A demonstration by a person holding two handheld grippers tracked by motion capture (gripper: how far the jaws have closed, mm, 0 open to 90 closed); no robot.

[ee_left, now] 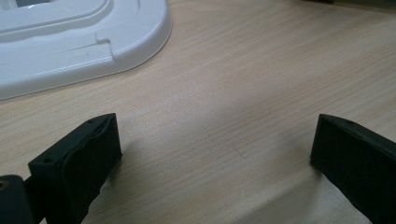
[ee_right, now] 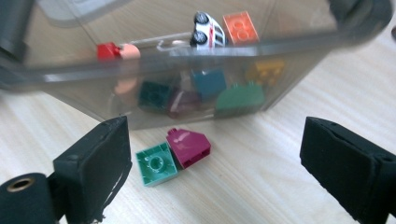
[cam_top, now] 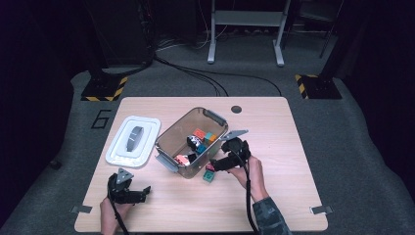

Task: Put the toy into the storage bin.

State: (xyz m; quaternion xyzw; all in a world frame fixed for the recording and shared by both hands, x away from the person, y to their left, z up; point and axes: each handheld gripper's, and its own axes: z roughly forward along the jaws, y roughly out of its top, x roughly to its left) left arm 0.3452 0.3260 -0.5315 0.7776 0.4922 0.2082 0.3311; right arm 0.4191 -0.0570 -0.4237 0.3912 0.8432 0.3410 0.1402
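A clear grey bin point(cam_top: 169, 138) stands mid-table with several toy bricks and a small toy car point(ee_right: 208, 29) inside. Just outside its near wall point(ee_right: 140, 84) a green brick point(ee_right: 156, 164) and a magenta roof-shaped brick point(ee_right: 189, 147) lie side by side on the wood; from above the green brick point(cam_top: 209, 176) sits at the bin's front corner. My right gripper point(ee_right: 215, 135) hovers over them, open, jaws wide and touching neither; in the high view this gripper point(cam_top: 214, 165) points down-left at the bricks. My left gripper point(ee_left: 215, 135) rests open over bare wood at the table's front left point(cam_top: 145, 192).
The bin's white lid point(cam_top: 133, 140) lies flat left of the bin, and its rim point(ee_left: 70, 42) is just ahead of my left gripper. An orange brick point(ee_right: 240, 27) lies beside the car in the bin. Bare table spreads to the right and front.
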